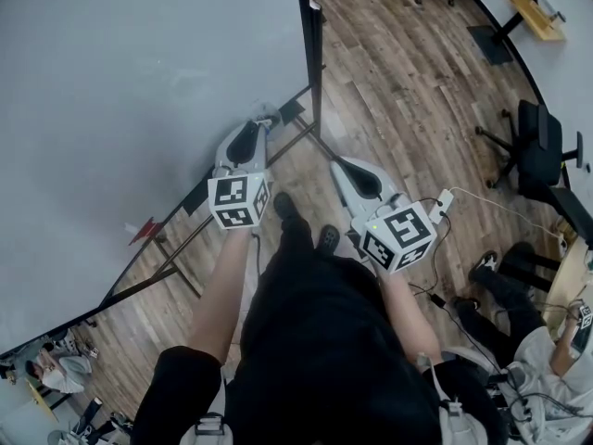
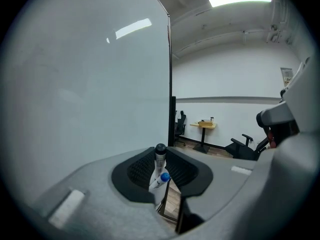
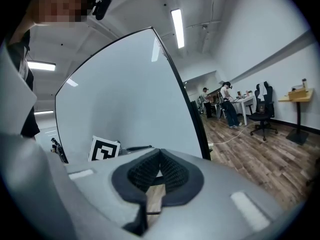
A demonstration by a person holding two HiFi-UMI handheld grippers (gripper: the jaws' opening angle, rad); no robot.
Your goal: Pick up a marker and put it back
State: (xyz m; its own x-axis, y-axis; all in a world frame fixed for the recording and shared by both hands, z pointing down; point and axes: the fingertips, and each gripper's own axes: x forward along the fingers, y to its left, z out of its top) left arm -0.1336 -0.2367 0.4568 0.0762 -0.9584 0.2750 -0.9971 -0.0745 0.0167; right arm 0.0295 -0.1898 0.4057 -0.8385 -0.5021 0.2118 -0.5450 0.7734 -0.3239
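White marker (image 2: 160, 165) with a black cap stands upright, pinched in my left tongs (image 2: 161, 156), right by the bottom edge of the whiteboard (image 1: 139, 82). A second marker with a blue cap (image 2: 163, 177) leans against it lower down; can't tell if that one's clamped too. My right tongs (image 3: 159, 156) are pressed together with nothing in them. They are held beside the left pair over the wood floor (image 1: 398, 82), just off the board's side edge.
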